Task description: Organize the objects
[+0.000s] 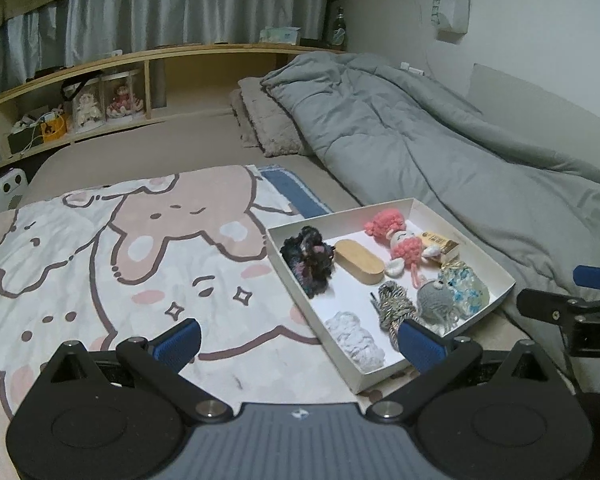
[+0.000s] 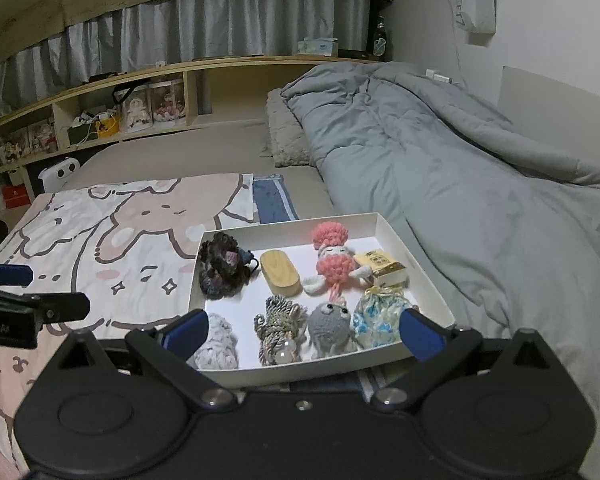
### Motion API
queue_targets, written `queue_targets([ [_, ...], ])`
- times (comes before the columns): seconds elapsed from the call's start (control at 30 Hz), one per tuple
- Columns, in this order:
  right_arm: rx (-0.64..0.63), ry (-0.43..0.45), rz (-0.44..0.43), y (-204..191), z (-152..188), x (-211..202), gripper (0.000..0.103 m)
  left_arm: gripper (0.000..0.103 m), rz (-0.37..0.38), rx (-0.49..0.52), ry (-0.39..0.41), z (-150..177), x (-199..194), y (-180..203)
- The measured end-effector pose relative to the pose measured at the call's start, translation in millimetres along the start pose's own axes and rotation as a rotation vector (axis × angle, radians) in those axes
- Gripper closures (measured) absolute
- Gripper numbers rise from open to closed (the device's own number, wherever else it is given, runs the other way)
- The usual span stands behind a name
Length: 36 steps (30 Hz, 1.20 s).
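A white shallow box (image 1: 504,280) (image 2: 428,264) lies on the bed and holds several small things: a dark yarn ball (image 1: 308,260) (image 2: 222,266), a wooden oval case (image 1: 359,267) (image 2: 280,273), a pink crochet doll (image 1: 400,240) (image 2: 334,256), a yellow packet (image 1: 440,243) (image 2: 382,266), a grey crochet toy (image 1: 434,300) (image 2: 330,326), a blue-white pouch (image 1: 466,286) (image 2: 378,316), a coiled rope (image 1: 394,308) (image 2: 278,326) and a white fluffy piece (image 1: 356,338) (image 2: 218,340). My left gripper (image 1: 300,344) is open and empty at the box's near left corner. My right gripper (image 2: 304,332) is open and empty over the box's near edge.
The box sits on a cartoon-print blanket (image 1: 120,264) (image 2: 112,248). A grey duvet (image 1: 440,144) (image 2: 460,160) is heaped at the right. A blue towel (image 1: 296,192) (image 2: 272,198) lies behind the box. Wooden shelves (image 1: 80,92) (image 2: 112,104) with boxed dolls run along the back.
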State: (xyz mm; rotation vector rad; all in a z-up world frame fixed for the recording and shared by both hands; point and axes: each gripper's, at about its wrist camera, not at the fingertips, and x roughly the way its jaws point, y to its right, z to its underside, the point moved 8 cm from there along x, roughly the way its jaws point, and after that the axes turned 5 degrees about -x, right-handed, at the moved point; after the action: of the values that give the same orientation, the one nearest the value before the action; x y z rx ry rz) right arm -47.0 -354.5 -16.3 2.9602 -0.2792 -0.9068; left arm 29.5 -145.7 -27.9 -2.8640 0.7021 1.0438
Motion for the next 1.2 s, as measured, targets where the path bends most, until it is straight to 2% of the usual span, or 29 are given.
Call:
queue_targets([
  [0.2, 0.017, 0.015, 0.059, 1.8, 10.0, 4.6, 0.0, 0.0, 0.009, 0.006, -0.002, 7.8, -0.4, -5.2],
  [0.5, 0.019, 0.024, 0.043, 1.0, 13.9, 4.5, 0.0, 0.0, -0.023, 0.017, 0.003, 11.6, 4.4, -9.7],
  [1.2, 0.007, 0.007, 0.036, -2.5, 15.5, 6.9, 0.0, 0.0, -0.012, -0.026, -0.01, 14.1, 6.7, -14.3],
])
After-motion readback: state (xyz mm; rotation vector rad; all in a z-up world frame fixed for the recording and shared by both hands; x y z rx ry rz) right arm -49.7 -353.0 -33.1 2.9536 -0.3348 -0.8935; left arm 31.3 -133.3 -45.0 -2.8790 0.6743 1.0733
